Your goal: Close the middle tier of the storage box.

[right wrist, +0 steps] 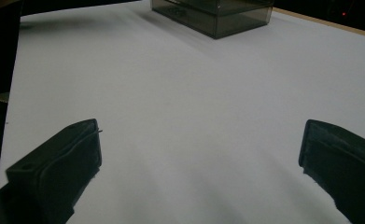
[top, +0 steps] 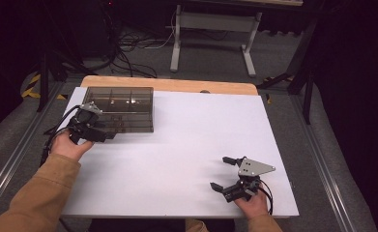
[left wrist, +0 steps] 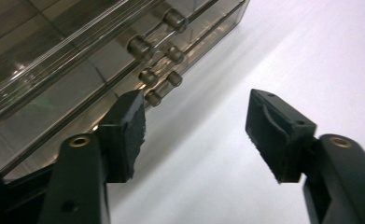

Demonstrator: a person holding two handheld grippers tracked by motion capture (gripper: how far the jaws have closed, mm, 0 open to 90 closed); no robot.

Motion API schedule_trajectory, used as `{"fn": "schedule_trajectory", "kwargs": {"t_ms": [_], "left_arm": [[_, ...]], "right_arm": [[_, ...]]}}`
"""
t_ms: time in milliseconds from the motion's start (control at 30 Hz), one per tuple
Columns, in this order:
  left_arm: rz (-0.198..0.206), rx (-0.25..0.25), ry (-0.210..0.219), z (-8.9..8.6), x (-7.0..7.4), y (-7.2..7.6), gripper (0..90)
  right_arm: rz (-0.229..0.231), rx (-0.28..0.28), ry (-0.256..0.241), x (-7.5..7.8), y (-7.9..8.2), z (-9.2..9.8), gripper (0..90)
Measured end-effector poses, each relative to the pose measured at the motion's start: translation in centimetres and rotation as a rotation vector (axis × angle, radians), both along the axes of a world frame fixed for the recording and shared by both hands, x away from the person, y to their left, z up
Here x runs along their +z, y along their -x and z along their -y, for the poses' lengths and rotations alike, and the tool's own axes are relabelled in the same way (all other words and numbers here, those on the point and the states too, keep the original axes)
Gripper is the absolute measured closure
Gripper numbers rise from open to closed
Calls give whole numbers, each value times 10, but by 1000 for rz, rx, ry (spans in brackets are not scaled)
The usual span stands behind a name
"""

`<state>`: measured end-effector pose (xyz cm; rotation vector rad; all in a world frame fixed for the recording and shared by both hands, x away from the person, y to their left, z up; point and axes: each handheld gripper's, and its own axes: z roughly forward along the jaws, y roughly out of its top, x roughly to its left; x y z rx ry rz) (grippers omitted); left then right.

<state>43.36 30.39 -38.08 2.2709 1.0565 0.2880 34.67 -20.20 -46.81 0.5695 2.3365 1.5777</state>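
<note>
A smoky clear plastic drawer box point(top: 120, 108) with several compartments sits at the table's far left. Its front face carries several small round knobs point(left wrist: 156, 74). My left gripper point(top: 110, 136) is at the box's front left edge, open, its jaws just short of the knobs point(left wrist: 196, 133) with nothing between them. My right gripper point(top: 224, 172) hovers near the table's front right, jaws spread wide and open over bare white surface point(right wrist: 199, 154). The box point(right wrist: 215, 14) appears far off at the top of the right gripper view.
The white table top point(top: 186, 145) has a wooden far edge point(top: 172, 84). Beyond it stand a white desk frame point(top: 210, 38) and loose cables point(top: 128, 53) on the floor. Metal rails point(top: 322, 159) run beside the table.
</note>
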Motion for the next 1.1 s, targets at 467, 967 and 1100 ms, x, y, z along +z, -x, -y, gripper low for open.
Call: {"fn": "schedule_trajectory", "kwargs": {"t_ms": [467,967,1100], "left_arm": [[50,-57,44,13,9,23,36],[175,-118,185,24,1,60,2],[239,-139,253,25,-10,72,2]], "right_arm": [[-2,-4,-3,0,0,0,0],[-2,-4,-3,0,0,0,0],[-2,-4,-2,0,0,0,0]]}}
